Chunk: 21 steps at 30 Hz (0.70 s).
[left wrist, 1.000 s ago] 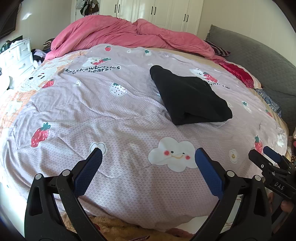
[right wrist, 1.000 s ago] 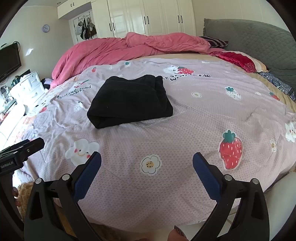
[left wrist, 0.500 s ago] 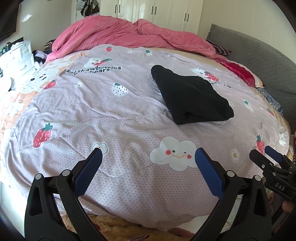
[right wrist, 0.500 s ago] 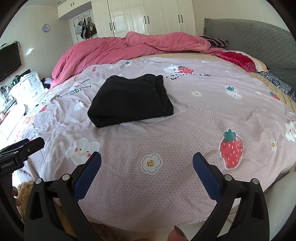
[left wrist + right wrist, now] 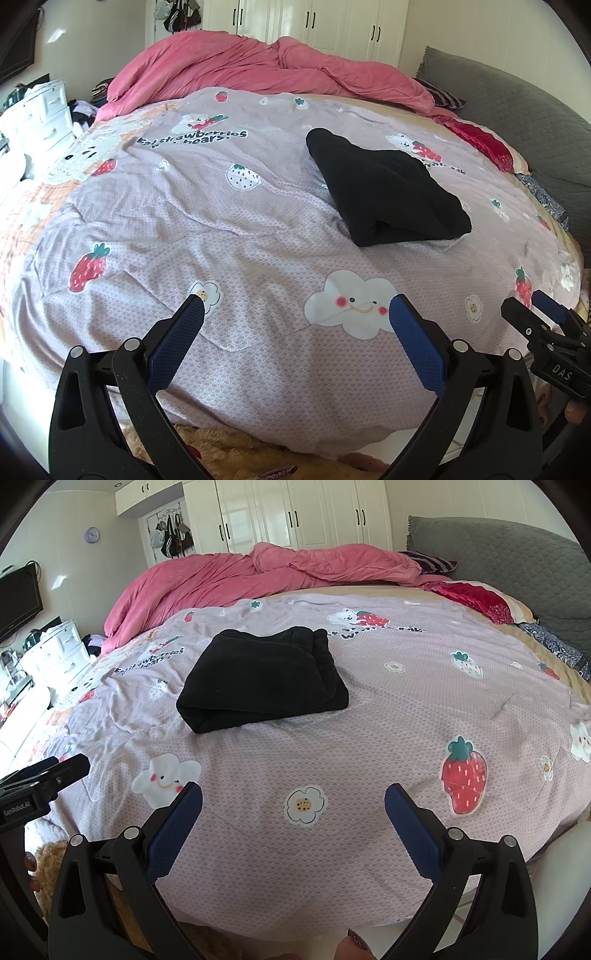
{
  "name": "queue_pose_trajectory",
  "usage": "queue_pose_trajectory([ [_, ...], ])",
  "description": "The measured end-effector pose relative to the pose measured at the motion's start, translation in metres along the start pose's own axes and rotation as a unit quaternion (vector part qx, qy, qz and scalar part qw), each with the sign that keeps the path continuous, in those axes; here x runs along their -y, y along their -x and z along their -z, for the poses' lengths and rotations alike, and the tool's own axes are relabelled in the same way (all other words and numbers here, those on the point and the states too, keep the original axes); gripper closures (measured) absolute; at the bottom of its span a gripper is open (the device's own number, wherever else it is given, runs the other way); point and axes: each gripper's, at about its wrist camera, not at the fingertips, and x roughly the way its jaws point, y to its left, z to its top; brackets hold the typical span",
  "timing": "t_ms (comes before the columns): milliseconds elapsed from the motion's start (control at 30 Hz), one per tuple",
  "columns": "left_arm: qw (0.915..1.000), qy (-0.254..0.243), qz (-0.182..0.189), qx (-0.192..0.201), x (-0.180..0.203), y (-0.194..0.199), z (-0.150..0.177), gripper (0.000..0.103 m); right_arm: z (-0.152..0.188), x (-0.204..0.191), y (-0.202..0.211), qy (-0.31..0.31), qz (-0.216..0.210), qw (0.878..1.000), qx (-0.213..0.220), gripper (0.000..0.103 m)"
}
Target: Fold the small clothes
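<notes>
A black garment (image 5: 384, 188) (image 5: 262, 675) lies folded into a thick rectangle on the lilac strawberry-print bedspread (image 5: 184, 221) (image 5: 406, 709), past the middle of the bed. My left gripper (image 5: 295, 306) hangs open over the near edge of the bed, well short of the garment, nothing between its blue pads. My right gripper (image 5: 293, 794) is open too, also near the front edge and empty. Each gripper shows at the side of the other's view: the right gripper (image 5: 535, 314) and the left gripper (image 5: 55, 771).
A crumpled pink duvet (image 5: 266, 74) (image 5: 258, 572) is piled at the far side of the bed. A grey padded headboard (image 5: 517, 122) (image 5: 498, 557) and pillows stand at the right. White drawers (image 5: 33, 118) sit at the left, white wardrobes behind.
Both grippers have stayed open and drifted only slightly; the left view shifted a little. The folded black garment has not moved.
</notes>
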Motion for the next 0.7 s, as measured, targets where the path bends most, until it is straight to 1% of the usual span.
queue_pose_trajectory([
  [267,1.0,0.001,-0.004,-0.003,-0.0013,-0.0004,0.0012,0.009,0.0013,-0.0012,0.0,-0.001,0.002,1.0,-0.003,0.004],
  [600,0.9999,-0.013,-0.01,0.0,0.001,-0.0017,0.0036,0.009,0.0014,0.0017,-0.0025,-0.006,0.012,1.0,-0.003,0.004],
  [700,0.9994,-0.025,-0.026,-0.001,0.0024,-0.0033,0.0059,0.009,0.0023,0.005,-0.0039,-0.014,0.017,1.0,-0.005,0.004],
])
